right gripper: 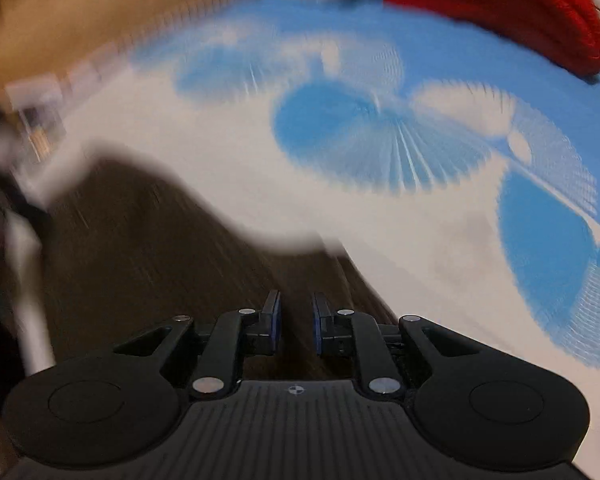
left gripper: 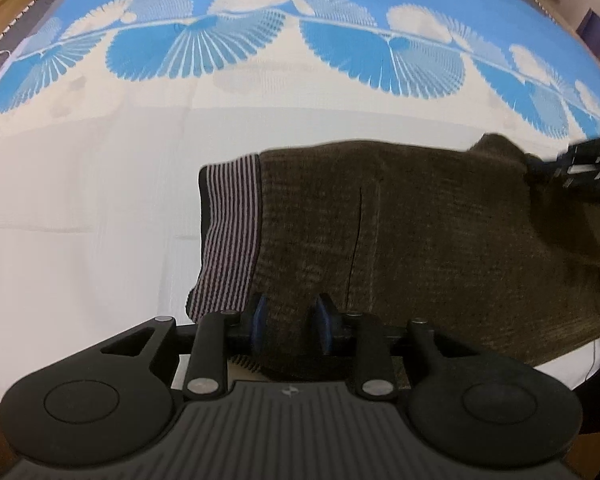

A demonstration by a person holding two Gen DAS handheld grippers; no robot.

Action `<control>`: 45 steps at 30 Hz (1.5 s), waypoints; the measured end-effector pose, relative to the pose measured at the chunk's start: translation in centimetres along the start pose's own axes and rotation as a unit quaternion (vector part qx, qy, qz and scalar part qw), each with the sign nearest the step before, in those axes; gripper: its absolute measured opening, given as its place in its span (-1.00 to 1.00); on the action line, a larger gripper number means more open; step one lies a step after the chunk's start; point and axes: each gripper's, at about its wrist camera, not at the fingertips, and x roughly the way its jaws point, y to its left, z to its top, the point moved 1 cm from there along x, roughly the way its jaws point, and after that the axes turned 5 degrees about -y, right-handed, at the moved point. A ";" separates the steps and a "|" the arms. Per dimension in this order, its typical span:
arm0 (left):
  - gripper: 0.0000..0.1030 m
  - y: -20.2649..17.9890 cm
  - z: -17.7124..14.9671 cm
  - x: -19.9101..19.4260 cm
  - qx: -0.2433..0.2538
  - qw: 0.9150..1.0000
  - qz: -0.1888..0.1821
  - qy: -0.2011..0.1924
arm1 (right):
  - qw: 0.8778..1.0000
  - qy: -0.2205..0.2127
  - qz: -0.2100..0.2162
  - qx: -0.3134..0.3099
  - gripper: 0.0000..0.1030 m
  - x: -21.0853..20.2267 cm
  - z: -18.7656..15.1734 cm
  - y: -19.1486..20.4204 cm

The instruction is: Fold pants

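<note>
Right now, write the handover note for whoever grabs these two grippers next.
Left gripper: fingers apart around the near edge of the brown pants, close to the striped waistband; whether they pinch cloth cannot be told.
Right gripper: over the other end of the pants, fingers narrowly apart with brown cloth between; the view is blurred, so its grip cannot be told.
Pants: lying across the white and blue bedspread, waistband to the left in the left wrist view, apparently doubled already.
Left to do, probably: fold the far end toward the waistband, then flatten.
Red cloth at the far edge is not part of this.
</note>
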 end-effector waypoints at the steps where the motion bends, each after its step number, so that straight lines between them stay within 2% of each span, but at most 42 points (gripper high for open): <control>1: -0.41 -0.1 0.1 -0.3 -0.002 1.000 -0.001 -0.006 | 0.999 0.026 -0.040 -0.015 -0.76 0.8 -0.8 -0.5; 2: -0.41 -0.1 0.1 -0.5 -0.003 1.000 -0.002 -0.010 | 0.998 0.034 -0.050 -0.009 -0.90 1.0 -1.3 -1.2; 5: -0.41 -0.3 0.2 -1.2 -0.008 1.000 -0.008 -0.022 | 0.997 0.021 -0.040 0.056 -0.91 -0.4 -1.9 -3.8; 9: -0.41 -0.3 0.3 -1.9 -0.014 0.999 -0.010 -0.036 | 0.994 0.030 -0.056 0.090 -0.89 -2.3 -4.0 -5.6; 13: -0.41 -0.8 0.4 -2.6 -0.018 0.999 -0.014 -0.045 | 0.990 0.064 -0.078 0.096 -0.87 -4.0 -7.4 -6.7; 19: -0.41 -2.9 0.9 -2.8 0.002 0.999 -0.015 -0.049 | 0.978 0.062 -0.129 0.153 -0.87 -8.5 -11.7 -10.2; 21: -0.41 -3.8 1.2 -2.8 0.006 0.999 -0.016 -0.051 | 0.972 0.078 -0.153 0.158 -0.65 -9.9 -13.9 -11.1; 23: -0.41 -4.8 1.6 -2.9 0.009 0.998 -0.017 -0.056 | 0.961 0.105 -0.206 0.150 -0.13 -11.0 -16.4 -11.9; 24: -0.41 -5.4 1.8 -3.1 0.009 0.998 -0.020 -0.060 | 0.958 0.104 -0.216 0.157 -0.03 -11.8 -17.5 -12.4; 25: -0.41 -6.0 2.0 -3.1 0.008 0.998 -0.023 -0.064 | 0.955 0.101 -0.222 0.171 0.03 -12.8 -18.5 -13.0; 31: -0.41 -9.7 3.7 -3.3 0.001 0.995 -0.035 -0.091 | 0.932 0.091 -0.262 0.234 0.12 -18.1 -25.6 -15.3; 34: -0.41 -11.8 4.7 -3.2 -0.003 0.994 -0.041 -0.100 | 0.914 0.090 -0.294 0.263 0.18 -20.3 -29.1 -16.3; 37: -0.41 -13.8 5.4 -3.0 -0.003 0.993 -0.048 -0.104 | 0.884 0.086 -0.340 0.308 0.19 -23.2 -33.0 -17.2; 39: -0.41 -15.0 5.7 -2.9 0.004 0.993 -0.055 -0.107 | 0.853 0.082 -0.378 0.351 0.19 -25.7 -36.3 -17.7; 41: -0.41 -16.1 6.0 -2.7 0.012 0.992 -0.059 -0.107 | 0.829 0.055 -0.393 0.395 0.04 -28.0 -39.0 -18.2; 42: -0.40 -16.6 6.1 -2.6 0.016 0.992 -0.059 -0.106 | 0.820 0.035 -0.394 0.414 0.04 -29.3 -40.2 -18.2; 43: -0.40 -17.0 6.1 -2.5 0.020 0.992 -0.060 -0.105 | 0.808 0.022 -0.402 0.431 0.06 -30.2 -41.2 -18.1; 45: -0.39 -17.6 6.2 -2.2 0.026 0.992 -0.060 -0.104 | 0.779 0.015 -0.423 0.463 0.24 -31.7 -43.5 -18.2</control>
